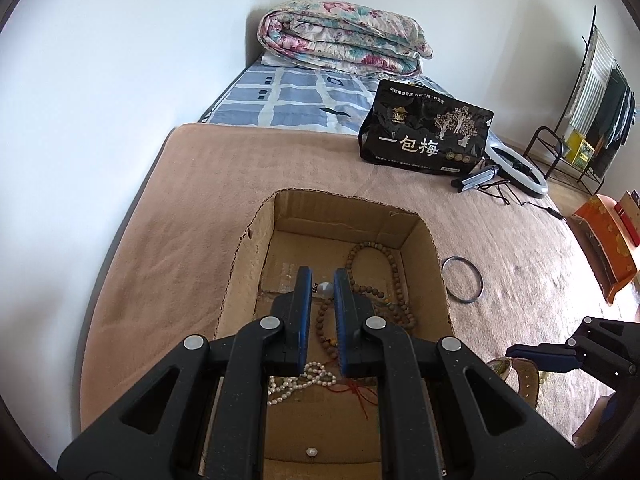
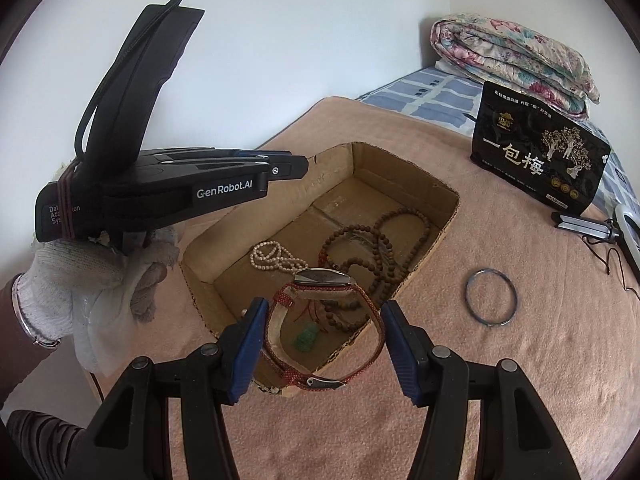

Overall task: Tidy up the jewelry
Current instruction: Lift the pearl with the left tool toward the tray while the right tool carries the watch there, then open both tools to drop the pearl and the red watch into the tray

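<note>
My left gripper (fingers narrowly parted, empty) hides part of the beads in the cardboard box. My right gripper gapes wide around the watch on the box's lower rim; bare blanket lower right.

Blanketed bed — box, bangle, pouch

The black left gripper with blue-padded fingers, held in a white-gloved left hand, points forward, jaws narrowly parted and holding nothing, while the matching right gripper has its jaws spread wide.
</note>
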`<state>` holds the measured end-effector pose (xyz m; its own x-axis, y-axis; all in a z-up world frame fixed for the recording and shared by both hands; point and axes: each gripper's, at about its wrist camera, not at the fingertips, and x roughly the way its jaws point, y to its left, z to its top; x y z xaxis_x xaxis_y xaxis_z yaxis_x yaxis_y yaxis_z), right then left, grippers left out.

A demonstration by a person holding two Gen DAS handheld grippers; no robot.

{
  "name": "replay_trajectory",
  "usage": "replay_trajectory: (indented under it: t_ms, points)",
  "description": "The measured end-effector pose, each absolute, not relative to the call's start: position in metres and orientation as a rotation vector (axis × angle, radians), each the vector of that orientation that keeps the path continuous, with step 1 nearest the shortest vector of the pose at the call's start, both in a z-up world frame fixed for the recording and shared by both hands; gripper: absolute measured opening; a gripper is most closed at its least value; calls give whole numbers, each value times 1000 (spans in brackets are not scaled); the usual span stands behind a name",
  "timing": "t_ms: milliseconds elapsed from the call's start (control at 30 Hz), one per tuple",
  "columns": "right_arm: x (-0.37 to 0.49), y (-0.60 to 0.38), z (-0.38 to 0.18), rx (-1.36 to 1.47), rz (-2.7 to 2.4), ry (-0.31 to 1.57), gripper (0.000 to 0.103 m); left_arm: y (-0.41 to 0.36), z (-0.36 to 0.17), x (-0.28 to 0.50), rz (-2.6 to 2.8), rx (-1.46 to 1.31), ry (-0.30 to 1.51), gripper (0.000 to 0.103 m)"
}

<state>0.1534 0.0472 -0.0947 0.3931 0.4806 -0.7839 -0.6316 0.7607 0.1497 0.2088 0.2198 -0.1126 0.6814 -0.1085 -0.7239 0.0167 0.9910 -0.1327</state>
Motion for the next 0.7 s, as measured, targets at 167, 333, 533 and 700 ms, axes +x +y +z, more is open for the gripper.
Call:
replay_trajectory:
  t_ms: [167,333,533,700]
  points:
    - [153,53,-95,-201,712,922,60,220,-113,210,-68,-117,818,9]
    - [152,58,-95,-209,718,918,60,223,-113,212,-63,-125,817,9]
    - [150,61,-95,-218,725,912,62,223,-112,212,-61,-123,814,9]
    - [146,64,-90,-231,732,890,65,225,-110,213,-59,-129,811,35]
